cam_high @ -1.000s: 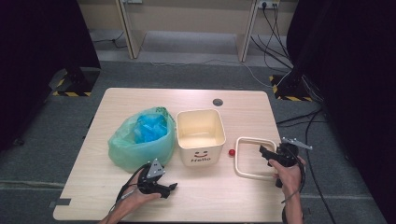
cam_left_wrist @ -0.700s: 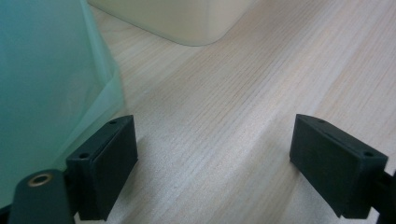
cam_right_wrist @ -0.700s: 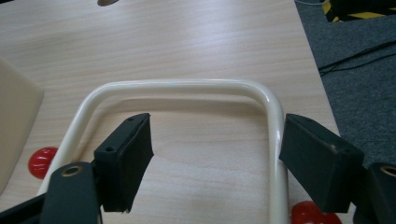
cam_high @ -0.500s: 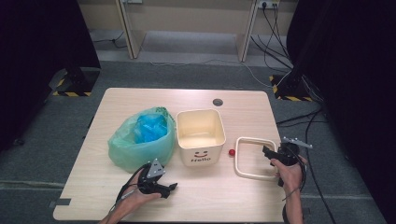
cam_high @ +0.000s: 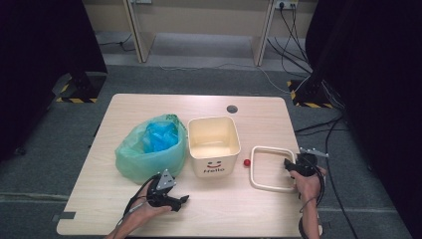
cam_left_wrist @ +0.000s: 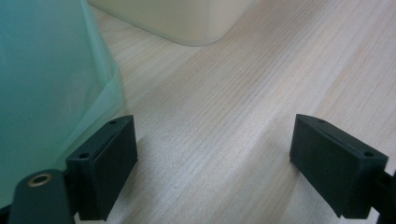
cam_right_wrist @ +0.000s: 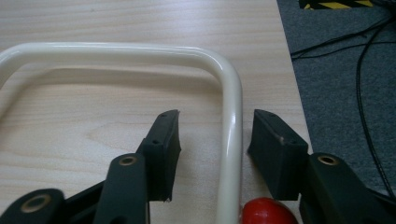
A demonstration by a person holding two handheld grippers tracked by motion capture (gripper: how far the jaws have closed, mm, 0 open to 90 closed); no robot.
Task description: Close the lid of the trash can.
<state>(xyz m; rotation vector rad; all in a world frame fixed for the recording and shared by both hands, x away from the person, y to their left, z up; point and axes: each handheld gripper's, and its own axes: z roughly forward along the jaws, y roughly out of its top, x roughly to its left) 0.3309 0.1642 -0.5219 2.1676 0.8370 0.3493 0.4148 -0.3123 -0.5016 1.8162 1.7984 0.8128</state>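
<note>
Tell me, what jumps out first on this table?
The green plastic bag with something blue inside sits at the table's left, touching a cream bin with a smiley face and "Hello" at the middle. To the right lies a cream rectangular ring, and the right gripper has its open jaws either side of the ring's edge, while the left gripper rests open near the bag.

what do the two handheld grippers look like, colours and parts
Both are black. The left gripper carries a grey three-cornered plate on top; its jaws end in thick rectangular pads with small screw holes. The right gripper shows brass-coloured pivot rivets. Black cables trail along the forearms.
</note>
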